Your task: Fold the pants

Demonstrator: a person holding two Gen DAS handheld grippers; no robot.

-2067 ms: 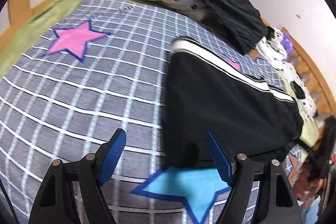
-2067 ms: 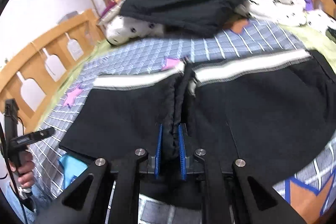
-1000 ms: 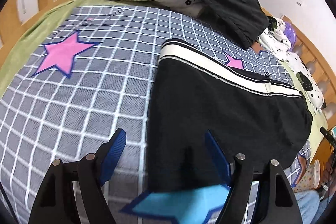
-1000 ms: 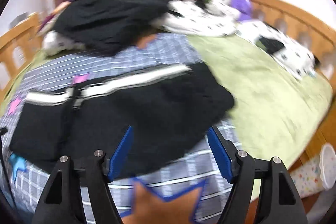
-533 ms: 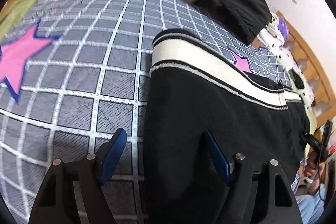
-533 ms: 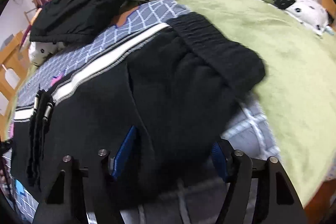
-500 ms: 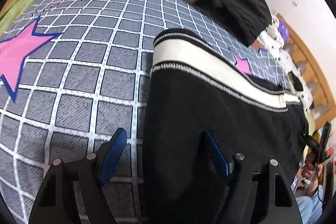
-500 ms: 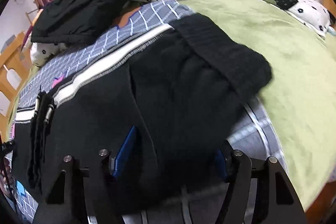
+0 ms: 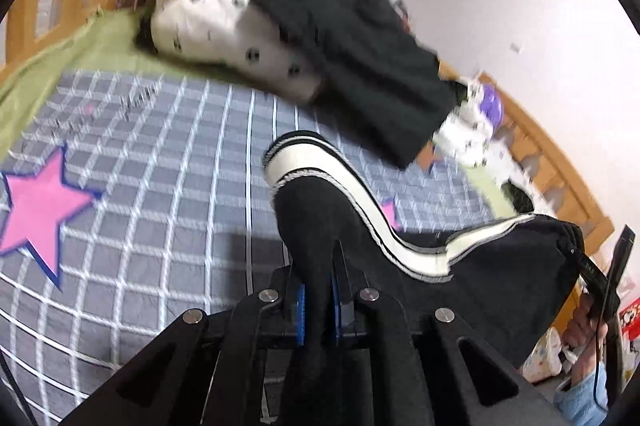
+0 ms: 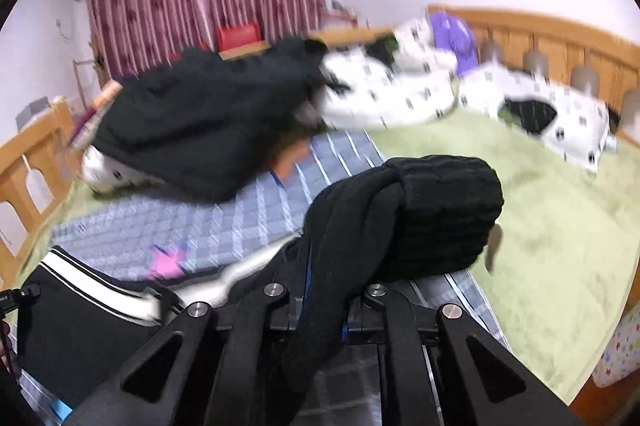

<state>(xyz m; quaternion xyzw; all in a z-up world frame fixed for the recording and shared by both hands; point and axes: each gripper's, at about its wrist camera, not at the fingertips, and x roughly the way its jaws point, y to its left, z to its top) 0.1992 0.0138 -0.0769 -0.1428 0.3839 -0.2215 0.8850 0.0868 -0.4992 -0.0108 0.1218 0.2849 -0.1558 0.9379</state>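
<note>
While both grippers, left (image 9: 318, 306) and right (image 10: 324, 298), pinch the near edge of the black white-striped knit pants (image 9: 472, 290) above the checked bedspread (image 9: 168, 186), keep your hands level and carry that edge across evenly.

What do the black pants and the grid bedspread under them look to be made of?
Black pants: soft matte knit, likely fleece or jersey, going by the limp drape, the ribbed cuff and the woven-looking white stripe. Bedspread: thin, flat printed fabric, probably cotton or polyester; blur hides the weave.
</note>
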